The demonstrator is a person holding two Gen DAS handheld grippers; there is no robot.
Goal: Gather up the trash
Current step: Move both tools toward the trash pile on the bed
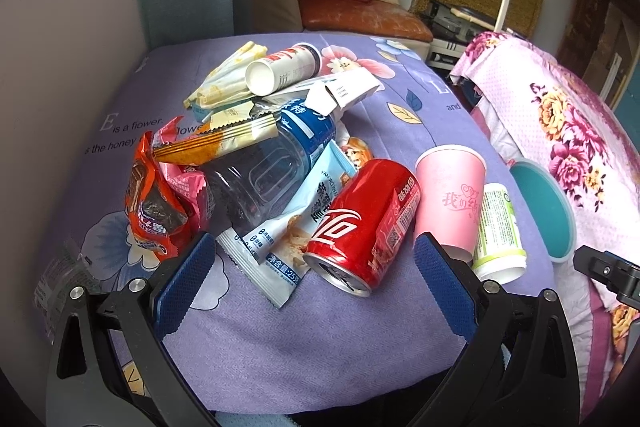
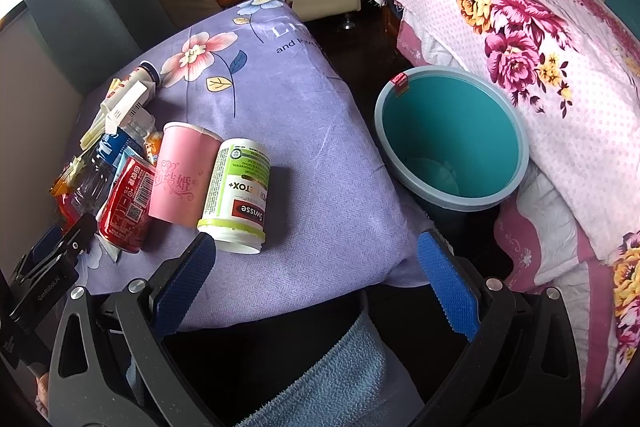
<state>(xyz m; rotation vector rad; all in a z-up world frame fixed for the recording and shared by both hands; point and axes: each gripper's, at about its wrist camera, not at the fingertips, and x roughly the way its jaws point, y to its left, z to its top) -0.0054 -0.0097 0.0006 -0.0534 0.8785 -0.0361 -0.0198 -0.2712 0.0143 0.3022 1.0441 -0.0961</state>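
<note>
Blue-padded, the left gripper (image 1: 312, 275) is held spread apart over the red can (image 1: 362, 225). The right gripper (image 2: 316, 273) is likewise held apart, low beside the white bottle (image 2: 236, 195).

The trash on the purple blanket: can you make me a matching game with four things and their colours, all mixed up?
Things:
1. soda can
2. paper cup
3. bin
4. snack packet

Colours:
A. teal
B. orange
C. red
D. pink

Pairs: 1-C, 2-D, 3-A, 4-B
</note>
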